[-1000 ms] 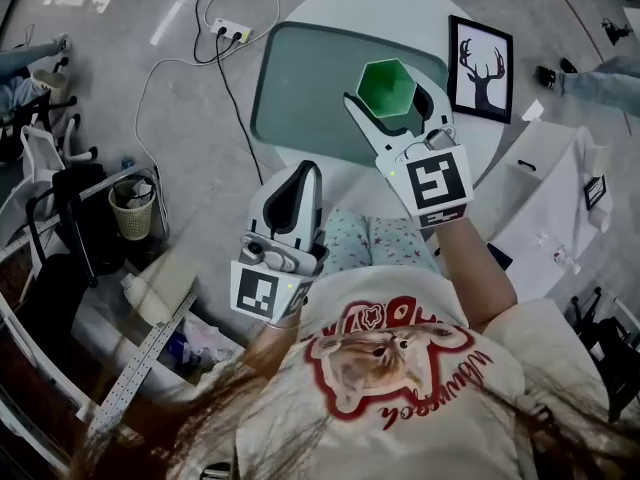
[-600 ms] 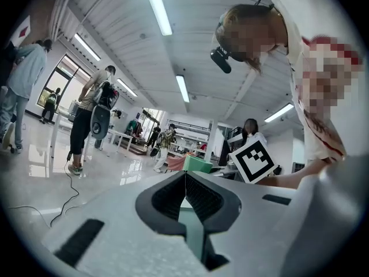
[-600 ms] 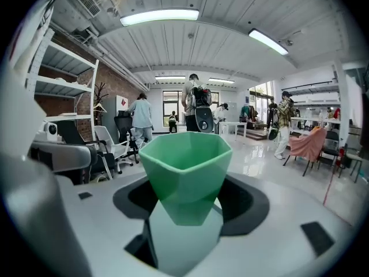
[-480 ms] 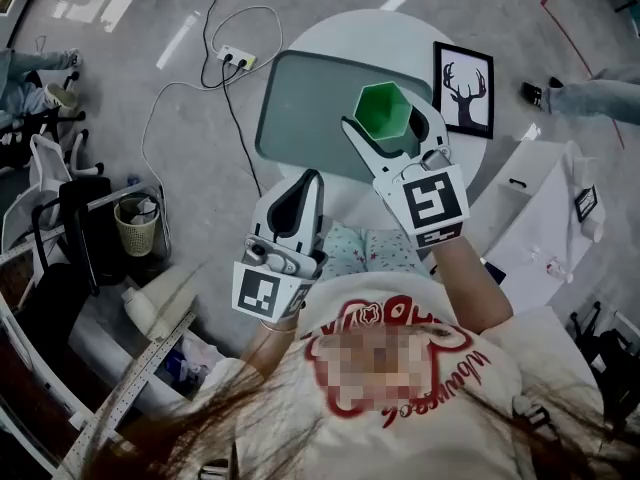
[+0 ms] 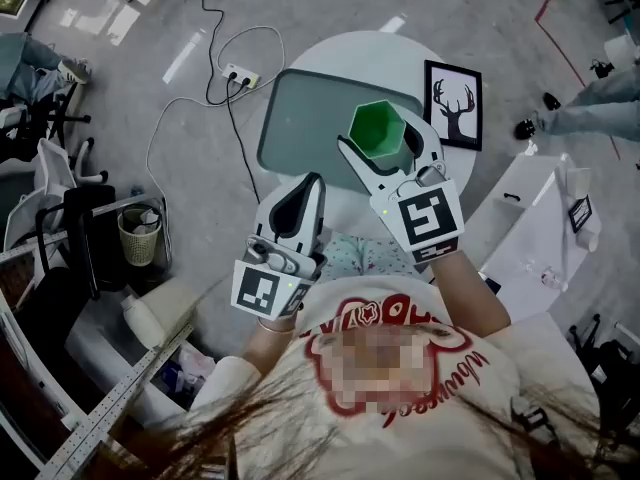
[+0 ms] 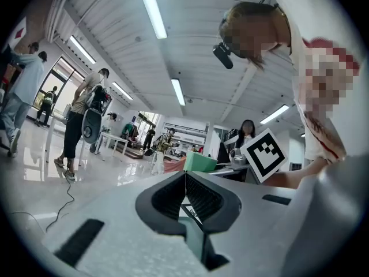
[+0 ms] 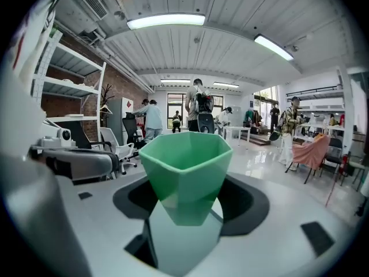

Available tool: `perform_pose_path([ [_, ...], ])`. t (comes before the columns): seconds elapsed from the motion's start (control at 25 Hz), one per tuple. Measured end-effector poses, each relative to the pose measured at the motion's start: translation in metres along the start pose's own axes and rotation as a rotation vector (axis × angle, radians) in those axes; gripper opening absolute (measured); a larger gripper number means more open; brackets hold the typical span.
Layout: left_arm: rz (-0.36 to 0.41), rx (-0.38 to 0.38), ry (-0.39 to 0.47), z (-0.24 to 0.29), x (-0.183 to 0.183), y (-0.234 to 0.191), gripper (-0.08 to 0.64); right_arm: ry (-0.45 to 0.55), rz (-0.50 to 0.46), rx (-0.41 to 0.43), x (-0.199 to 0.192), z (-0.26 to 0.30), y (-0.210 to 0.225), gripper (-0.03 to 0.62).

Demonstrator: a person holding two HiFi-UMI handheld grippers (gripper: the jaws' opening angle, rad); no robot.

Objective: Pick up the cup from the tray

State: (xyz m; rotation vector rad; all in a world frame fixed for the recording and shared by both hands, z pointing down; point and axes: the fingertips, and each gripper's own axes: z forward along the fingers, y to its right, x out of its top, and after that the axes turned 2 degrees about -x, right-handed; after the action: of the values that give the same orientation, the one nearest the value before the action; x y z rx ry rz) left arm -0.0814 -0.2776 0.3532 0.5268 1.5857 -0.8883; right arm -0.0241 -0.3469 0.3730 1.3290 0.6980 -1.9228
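Well out to the left of the left tongs (image 5: 311, 182), a waste basket (image 5: 139, 235) stands on the floor, and ahead of them to the left a power strip (image 5: 241, 75) lies with its cable looping over the floor. The left tongs are held low in front of the person, short of the round white counter (image 5: 340, 53), with their tip pointing towards its near edge. In the left gripper view these tongs (image 6: 185, 176) have their ribbed pads pressed together with nothing between them, and the marker cube (image 6: 264, 153) of the other gripper shows beyond them to the right. Ahead of the left tongs and slightly to their right, the grey-green tray (image 5: 300, 118) lies on the counter. The right tongs (image 5: 380, 133) reach over the tray's near right part, and the green hexagonal cup (image 5: 377, 128) stands upright between their two jaws. In the right gripper view the right tongs (image 7: 187, 203) clamp the narrow lower part of the cup (image 7: 185, 166), one dark pad on each side and the open mouth facing up. Whether the cup's base touches the tray cannot be told. Just to the right of the right tongs, a framed deer picture (image 5: 452, 103) lies flat on the counter beside the tray.
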Motion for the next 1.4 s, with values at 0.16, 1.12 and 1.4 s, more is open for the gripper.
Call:
perform_pose_path([
  [0.16, -0.014, 0.003, 0.010, 0.005, 0.004, 0.003, 0.015, 0.011, 0.009, 0.014, 0.009, -0.008, 0.001, 0.302],
  [1.12, 0.108, -0.029, 0.071, 0.020, 0.037, 0.026, 0.015, 0.053, 0.011, 0.034, 0.043, -0.051, 0.005, 0.302],
  [1.4, 0.105, -0.018, 0.083, 0.026, 0.036, 0.029, 0.014, 0.051, 0.007, 0.047, 0.040, -0.053, 0.008, 0.302],
])
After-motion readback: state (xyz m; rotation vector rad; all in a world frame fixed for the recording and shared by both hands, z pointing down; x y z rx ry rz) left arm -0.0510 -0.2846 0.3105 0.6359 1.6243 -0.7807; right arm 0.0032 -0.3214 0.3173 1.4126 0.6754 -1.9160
